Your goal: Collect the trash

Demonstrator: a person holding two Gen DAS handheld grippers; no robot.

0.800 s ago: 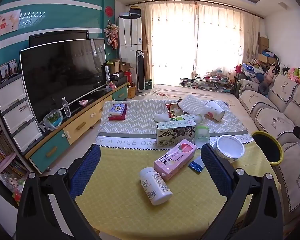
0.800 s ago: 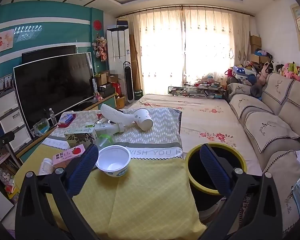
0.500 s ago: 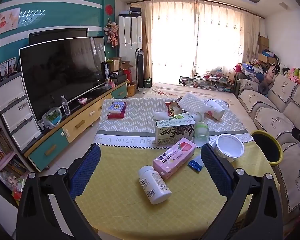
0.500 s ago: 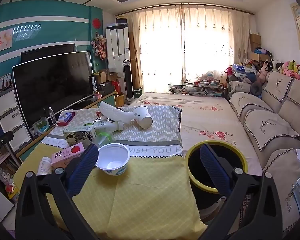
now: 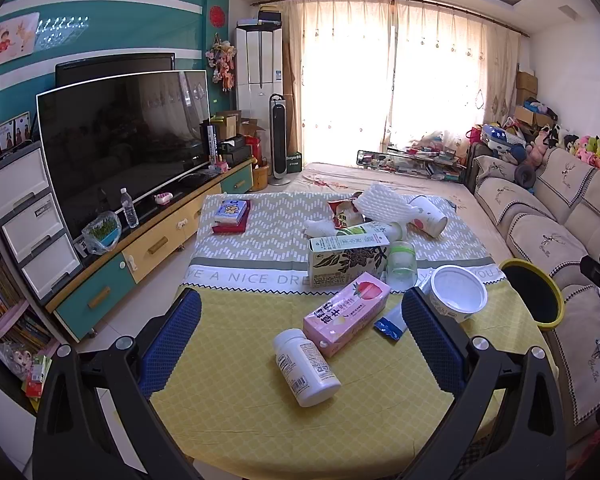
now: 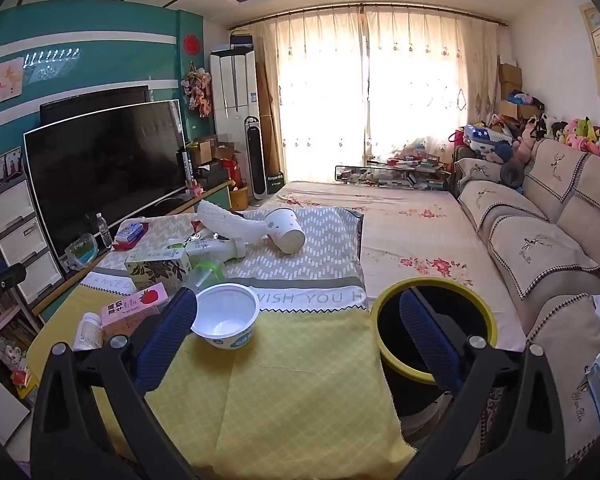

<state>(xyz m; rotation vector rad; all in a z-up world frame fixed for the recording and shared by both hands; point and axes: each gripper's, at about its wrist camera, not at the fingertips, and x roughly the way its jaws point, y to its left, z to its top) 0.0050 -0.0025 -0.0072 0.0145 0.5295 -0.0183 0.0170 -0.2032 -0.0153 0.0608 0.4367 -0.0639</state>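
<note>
Your left gripper [image 5: 300,330] and right gripper [image 6: 296,326] both tilt slightly downward, jaws spread wide with nothing between their blue pads

Wide-open left claw [image 5: 300,332] hovers over white bottle [image 5: 306,367] and pink carton [image 5: 347,313] on table [image 5: 228,408]

My left gripper [image 5: 300,334]: two black, angular plastic arms, matte, each with two round silver screw heads along the upper edge. Fingers [image 5: 168,342] faced with dark blue pads, finely dimpled like mesh, rounded at the tips.

My right gripper [image 6: 298,338]: same build, with black arms, paired silver screws and blue textured pads [image 6: 166,340]. No cables or markings visible on either. In the left wrist view, a black block of it shows at the right edge.
</note>
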